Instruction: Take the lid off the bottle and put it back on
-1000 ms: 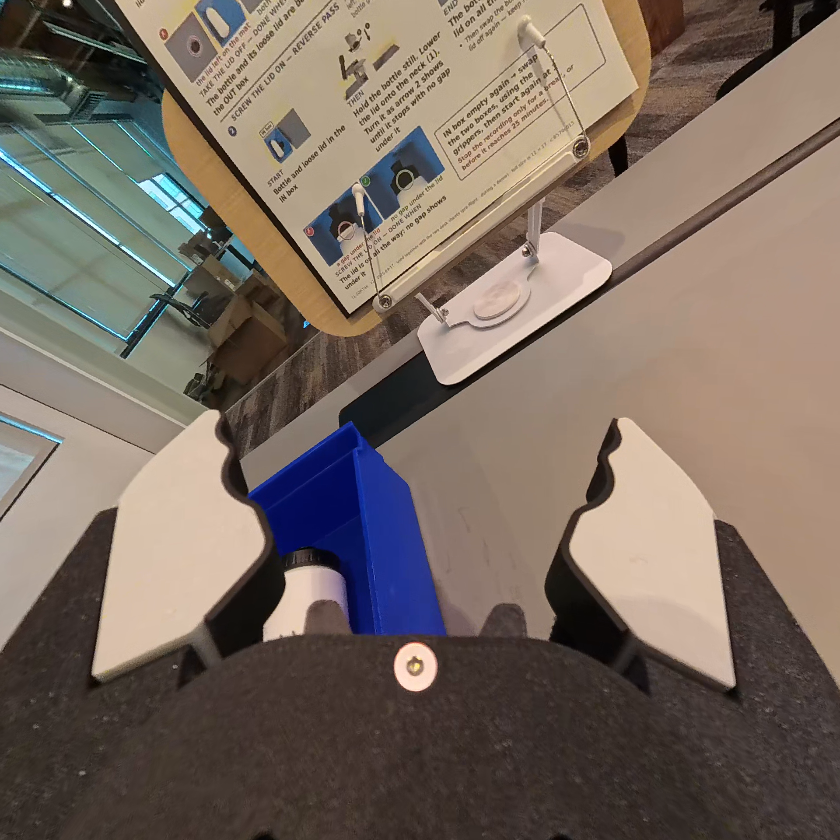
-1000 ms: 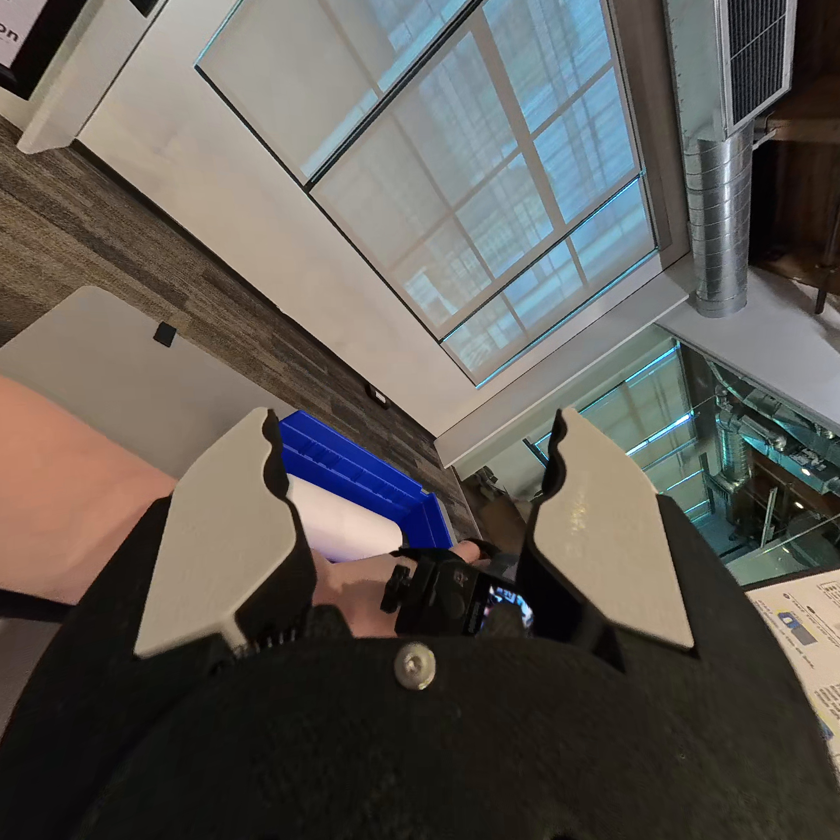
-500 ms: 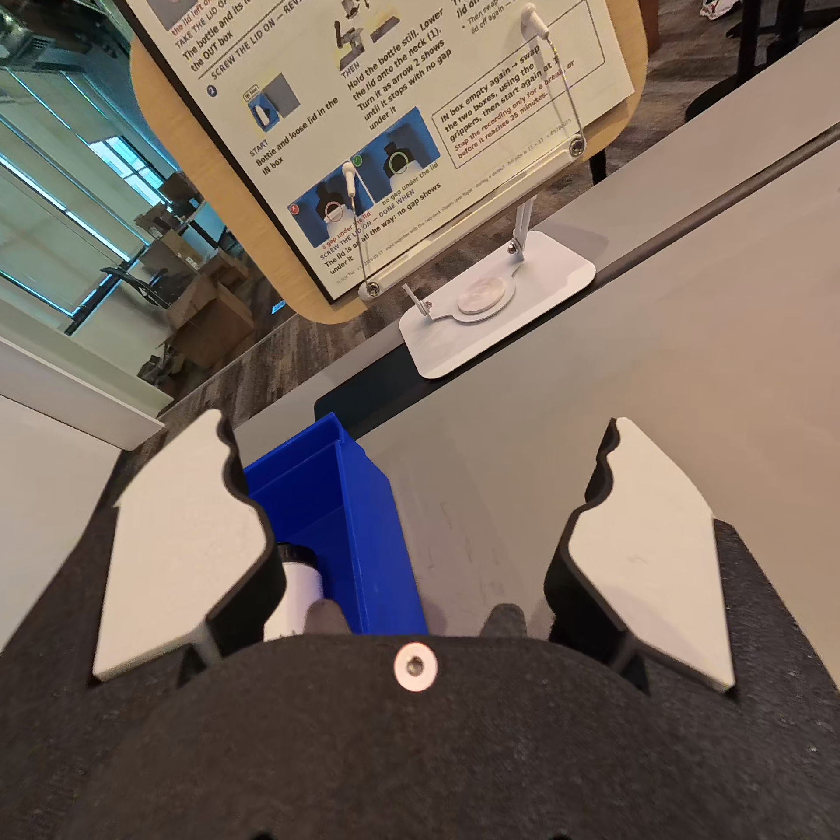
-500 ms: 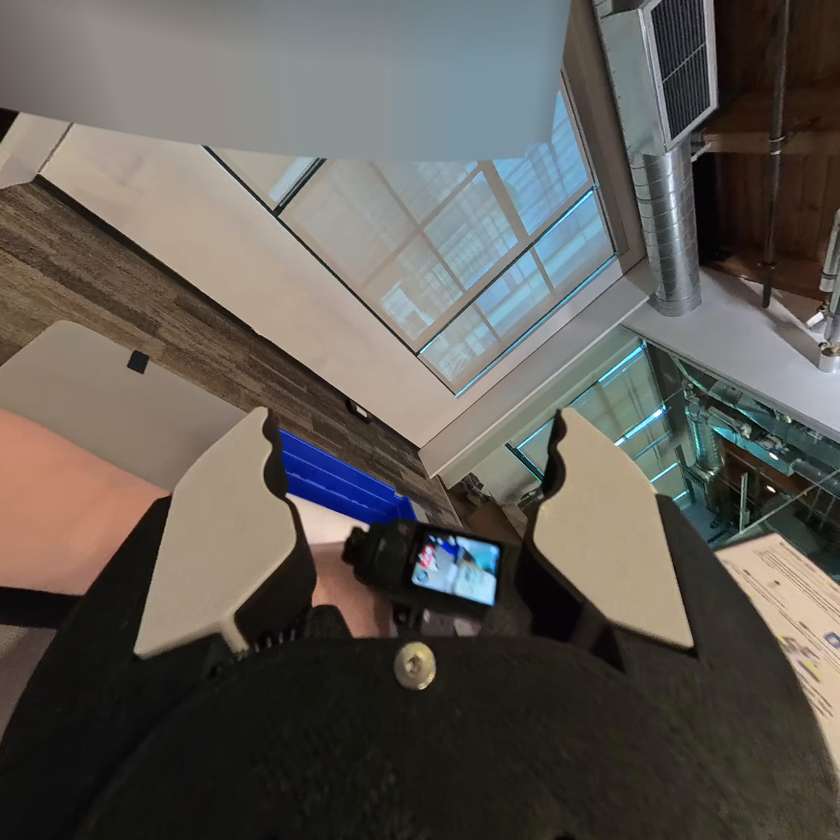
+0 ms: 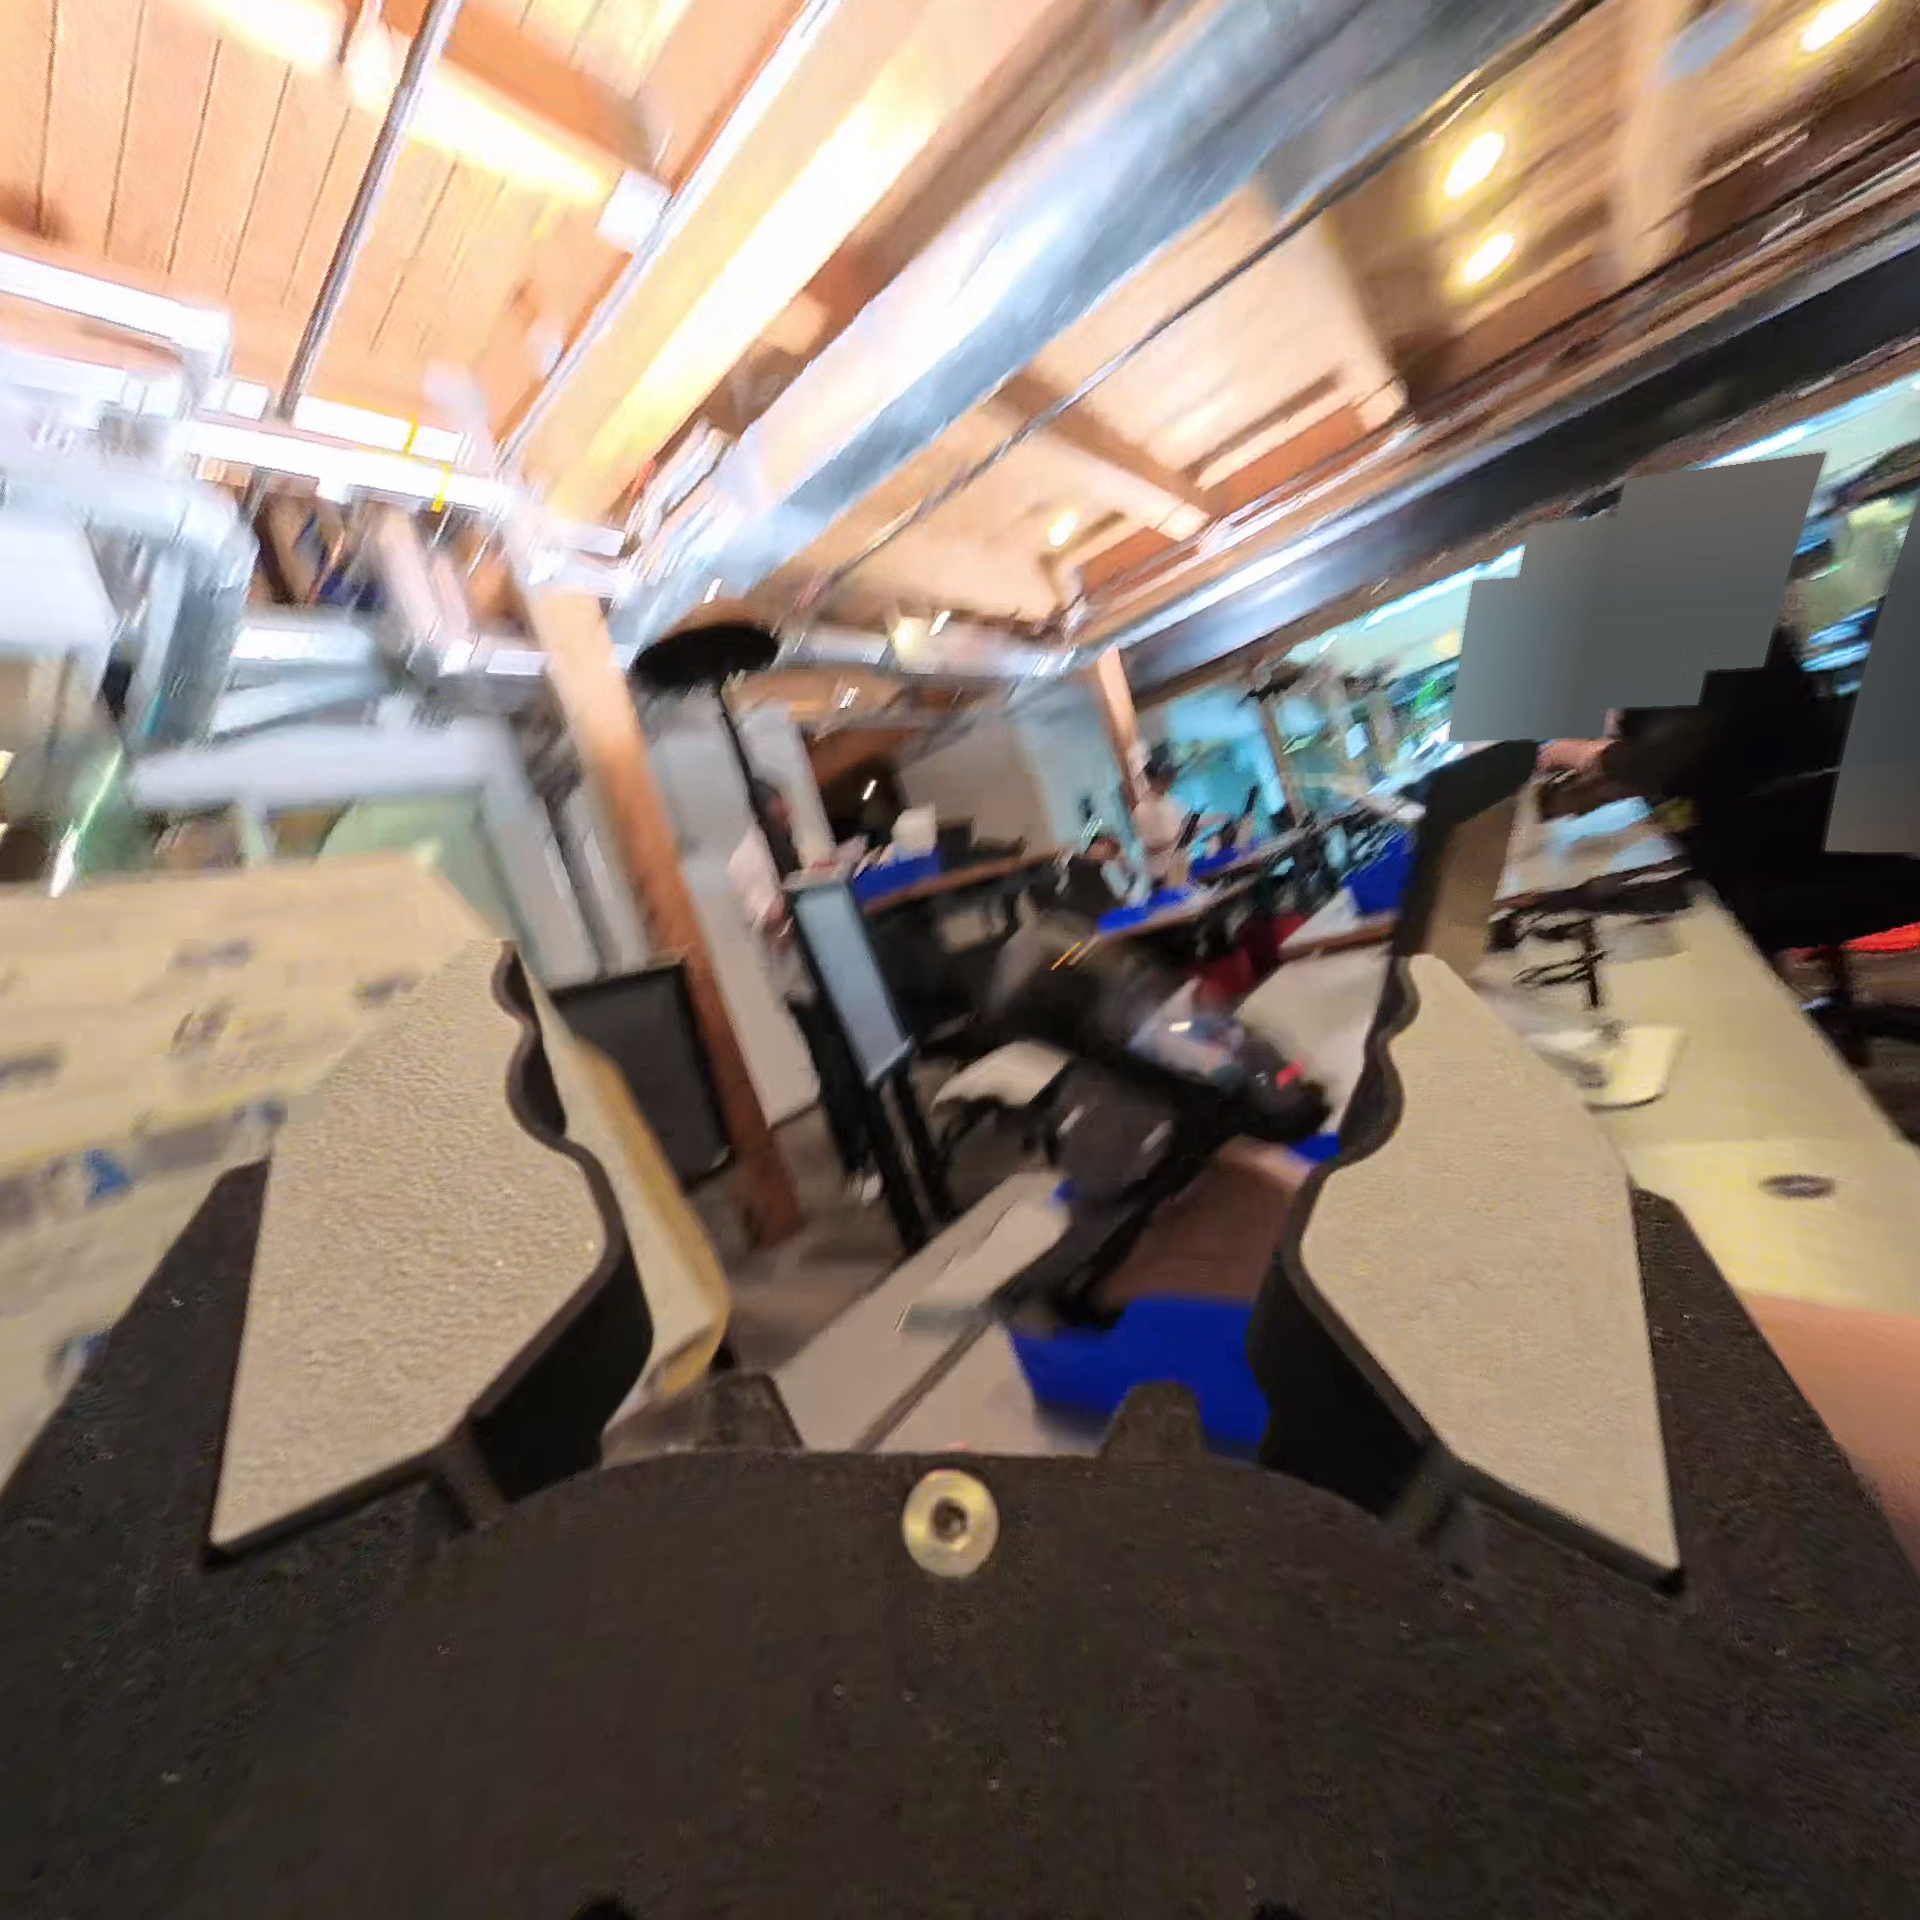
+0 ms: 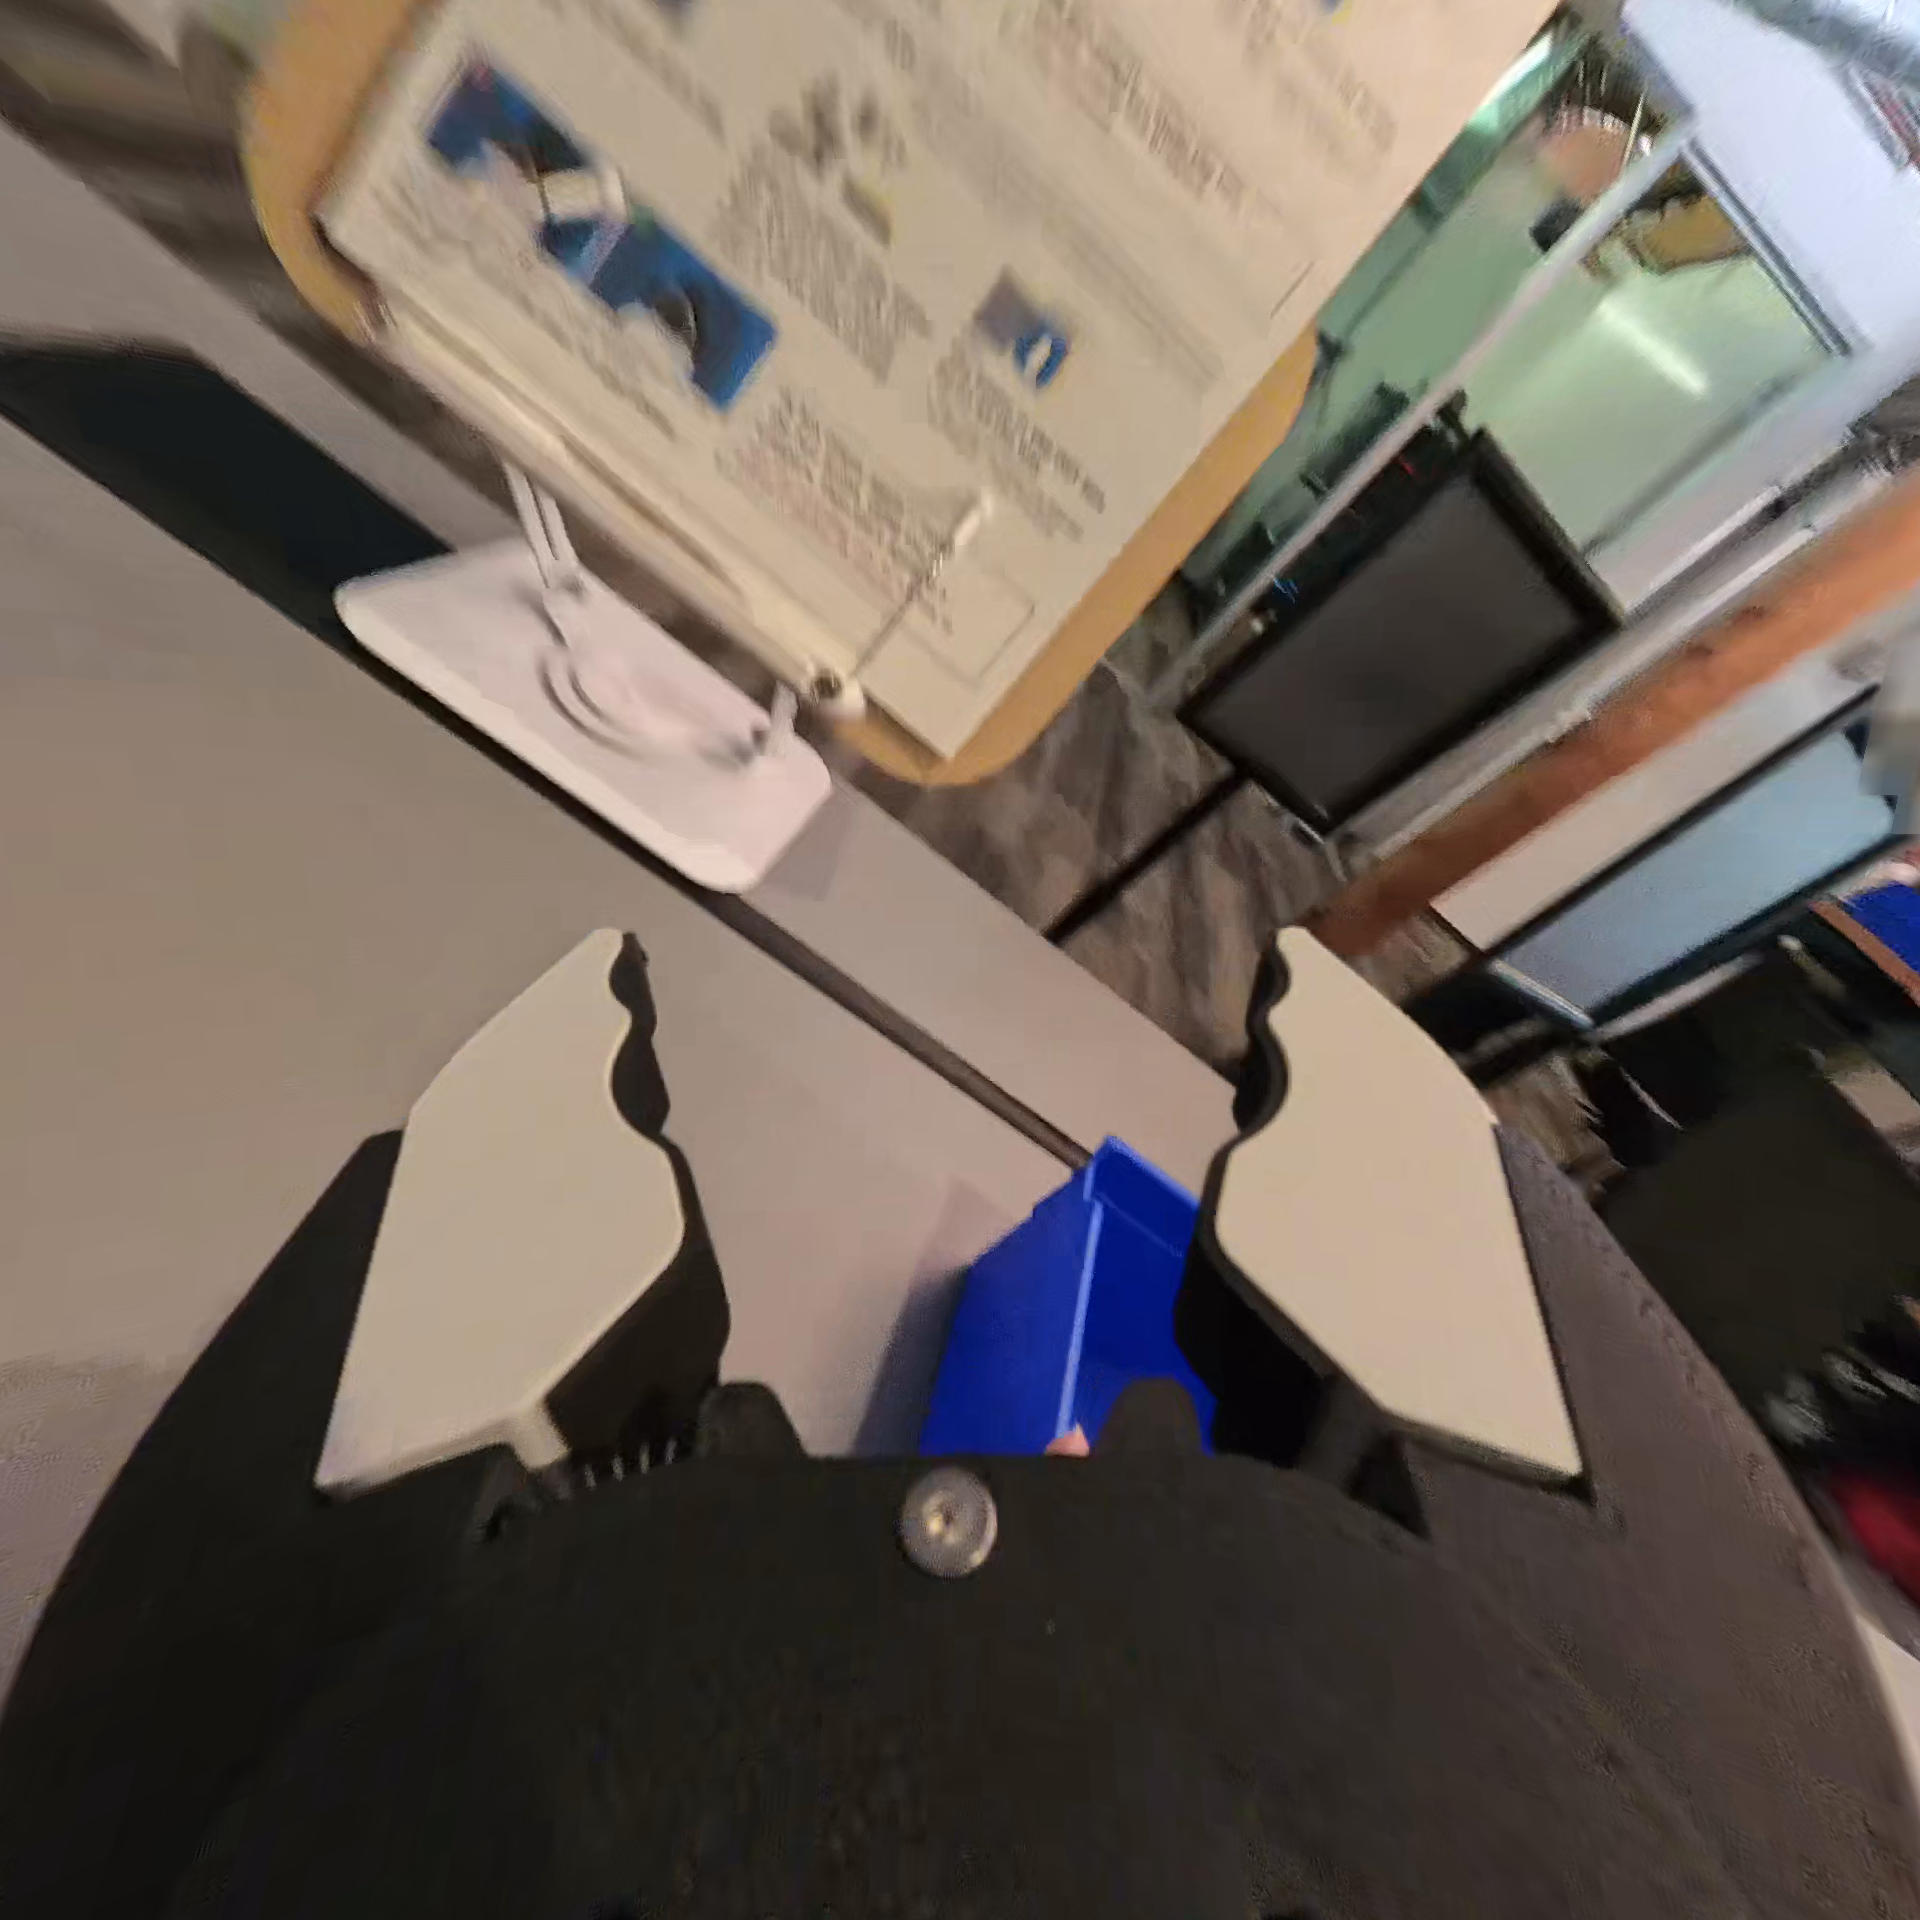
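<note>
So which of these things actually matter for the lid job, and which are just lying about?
For the job:
- left tongs, open, empty
- right tongs, open, empty
- blue bin
Bottle and lid: not visible.

Lying about:
- instruction board on white stand
- dark screens

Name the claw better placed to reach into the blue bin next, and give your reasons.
Right, probably. The right claw is open and points down at the table with the blue bin just ahead. The left claw, also open, points out across the room.

bare grey table (image 6: pixel 260 987) left, blue bin (image 6: pixel 1070 1320) ahead, stand base (image 6: pixel 582 727) beyond
</note>
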A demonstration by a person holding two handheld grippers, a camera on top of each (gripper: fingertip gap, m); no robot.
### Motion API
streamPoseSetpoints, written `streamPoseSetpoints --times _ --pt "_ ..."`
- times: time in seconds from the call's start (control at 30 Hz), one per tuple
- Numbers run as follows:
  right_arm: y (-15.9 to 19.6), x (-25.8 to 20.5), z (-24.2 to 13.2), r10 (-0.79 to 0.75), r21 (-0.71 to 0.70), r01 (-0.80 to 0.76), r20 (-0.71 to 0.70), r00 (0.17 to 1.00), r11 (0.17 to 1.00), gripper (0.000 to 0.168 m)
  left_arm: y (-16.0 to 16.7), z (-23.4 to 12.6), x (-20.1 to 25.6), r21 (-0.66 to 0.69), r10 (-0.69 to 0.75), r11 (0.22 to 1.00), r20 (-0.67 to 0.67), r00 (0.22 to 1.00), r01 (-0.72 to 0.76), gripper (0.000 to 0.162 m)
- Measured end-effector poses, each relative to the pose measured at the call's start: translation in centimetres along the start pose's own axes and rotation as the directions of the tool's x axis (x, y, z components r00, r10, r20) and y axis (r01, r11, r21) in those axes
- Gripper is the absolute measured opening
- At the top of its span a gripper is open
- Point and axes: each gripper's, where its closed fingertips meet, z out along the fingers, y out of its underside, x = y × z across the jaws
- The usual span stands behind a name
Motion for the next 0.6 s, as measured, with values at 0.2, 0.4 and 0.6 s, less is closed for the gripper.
streamPoseSetpoints --times 0.2,0.4,0.6 --pt "-1.8 -7.4 1.9 -0.194 -0.098 0.195 0.019 0.981 0.976 0.110 -4.7 -1.8 7.8 0.287 0.164 0.950 -0.134 0.977 -0.120 0.139" --pt "-2.8 -13.1 1.1 -0.333 -0.152 0.338 0.059 0.941 0.929 0.110 -4.3 -2.1 9.1 0.313 0.287 0.920 -0.124 0.950 -0.237 0.132" --pt "-2.6 -13.6 0.8 -0.351 -0.176 0.356 0.064 0.934 0.918 0.109 -2.6 -1.3 9.9 0.248 0.347 0.919 -0.138 0.928 -0.307 0.133"
